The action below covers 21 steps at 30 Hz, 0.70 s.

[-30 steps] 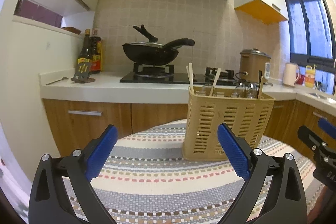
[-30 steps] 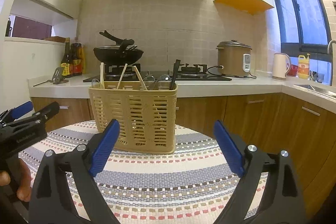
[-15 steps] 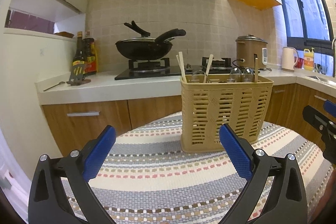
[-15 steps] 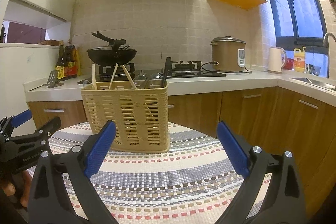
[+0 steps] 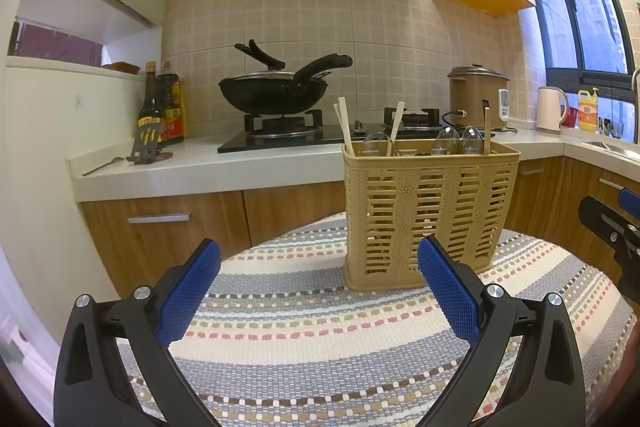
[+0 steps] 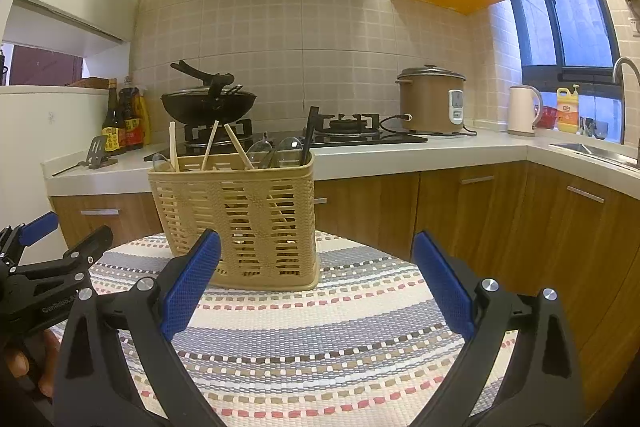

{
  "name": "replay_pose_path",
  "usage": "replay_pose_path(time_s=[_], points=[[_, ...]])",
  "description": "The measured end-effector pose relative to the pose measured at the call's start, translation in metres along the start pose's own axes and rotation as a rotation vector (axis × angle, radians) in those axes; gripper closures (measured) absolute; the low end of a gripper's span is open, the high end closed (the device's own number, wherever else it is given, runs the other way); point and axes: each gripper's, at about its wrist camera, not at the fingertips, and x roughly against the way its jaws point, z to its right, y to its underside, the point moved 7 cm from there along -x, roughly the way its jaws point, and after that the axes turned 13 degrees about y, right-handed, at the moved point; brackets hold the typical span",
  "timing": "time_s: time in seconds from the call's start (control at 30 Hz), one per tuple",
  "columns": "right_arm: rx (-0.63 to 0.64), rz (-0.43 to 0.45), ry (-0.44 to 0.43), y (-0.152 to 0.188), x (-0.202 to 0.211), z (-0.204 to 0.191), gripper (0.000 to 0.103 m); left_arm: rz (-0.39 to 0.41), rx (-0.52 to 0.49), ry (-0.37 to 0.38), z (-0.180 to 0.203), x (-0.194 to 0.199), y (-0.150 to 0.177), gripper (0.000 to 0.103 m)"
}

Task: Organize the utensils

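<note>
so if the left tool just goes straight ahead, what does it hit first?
Probably the beige utensil basket, though only off-centre: it stands right of the midline of the open left tool, in front of its right finger. Dead centre looks free over the striped cloth. Depth is unclear.

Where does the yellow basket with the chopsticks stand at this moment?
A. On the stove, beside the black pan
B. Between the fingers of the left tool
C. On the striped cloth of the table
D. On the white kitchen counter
C: the basket stands upright on the striped cloth, ahead of both open tools.
</note>
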Motion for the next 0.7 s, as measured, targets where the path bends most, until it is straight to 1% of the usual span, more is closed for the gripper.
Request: replay_pose_path(time_s=[0.43,0.5,0.57,0.7], points=[[0.020,0.007,0.011,0.0004,0.0018,-0.0014,0.008,-0.002,0.014,0.001,-0.0031,-0.0007,-0.0006,0.008],[0.021,0.005,0.011,0.0007,0.0014,-0.0021,0.008,-0.011,0.013,-0.007,-0.0035,-0.0023,0.0009,0.008],[0.019,0.003,0.011,0.0011,0.0011,-0.0019,0.008,-0.027,0.025,0.000,-0.0046,-0.0050,0.0027,0.008],[0.013,-0.001,0.012,0.0008,-0.0003,-0.0009,0.008,-0.031,0.047,-0.001,-0.0096,-0.0058,0.0036,0.008]])
